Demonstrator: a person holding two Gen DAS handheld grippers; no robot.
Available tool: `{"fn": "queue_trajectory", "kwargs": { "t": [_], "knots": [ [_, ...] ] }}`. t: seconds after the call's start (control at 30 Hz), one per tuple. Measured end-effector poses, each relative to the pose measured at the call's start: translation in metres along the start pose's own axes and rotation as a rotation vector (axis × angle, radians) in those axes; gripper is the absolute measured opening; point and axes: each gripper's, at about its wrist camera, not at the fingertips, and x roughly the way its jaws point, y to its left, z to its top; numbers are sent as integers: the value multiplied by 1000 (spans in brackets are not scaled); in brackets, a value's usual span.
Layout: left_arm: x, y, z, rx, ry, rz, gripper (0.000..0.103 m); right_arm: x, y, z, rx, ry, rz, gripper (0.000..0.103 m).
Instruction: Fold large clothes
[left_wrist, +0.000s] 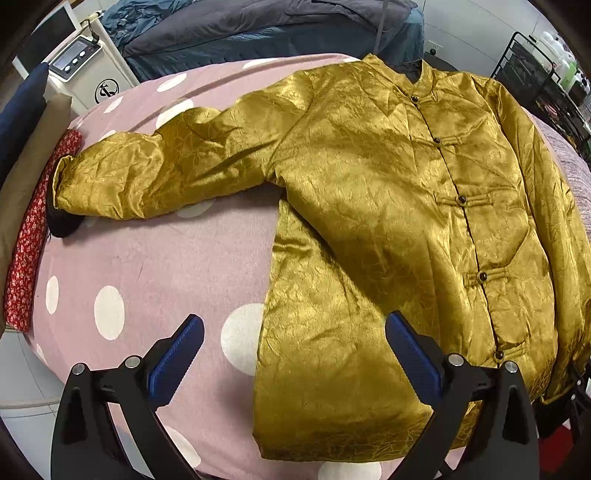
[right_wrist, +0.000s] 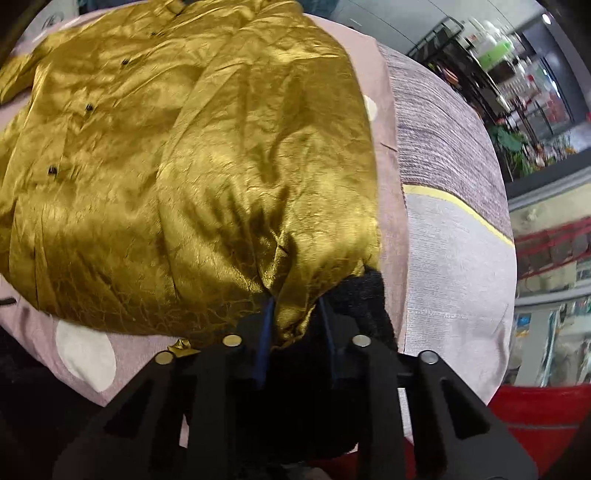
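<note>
Over the jacket's (left_wrist: 388, 206) hem in the left wrist view, the left gripper (left_wrist: 295, 354) hovers wide open and empty, so that slick satin could slide off the polka-dot bedspread (left_wrist: 147, 266) untended; one sleeve (left_wrist: 147, 177) sprawls toward the white cabinet (left_wrist: 85, 70) beyond. From the right wrist view, the right gripper (right_wrist: 295, 317) pinches the jacket's other cuff (right_wrist: 295, 314), nearly closed; a thin grip may slip. Shelving (right_wrist: 517, 74) stands past the jacket.

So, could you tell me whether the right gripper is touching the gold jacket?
Touching: the right wrist view shows the right gripper shut on the jacket, gold cloth bunched between its fingers.
</note>
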Motion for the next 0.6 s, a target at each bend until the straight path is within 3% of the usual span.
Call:
{"fn": "queue_trajectory", "kwargs": {
  "t": [0.3, 0.6],
  "knots": [
    [7, -11, -18, 23, 40, -11, 96, -20, -74, 29, 326, -80, 105, 13],
    [2, -21, -15, 43, 23, -14, 96, -45, -163, 75, 459, -227, 10, 11]
  ]
}}
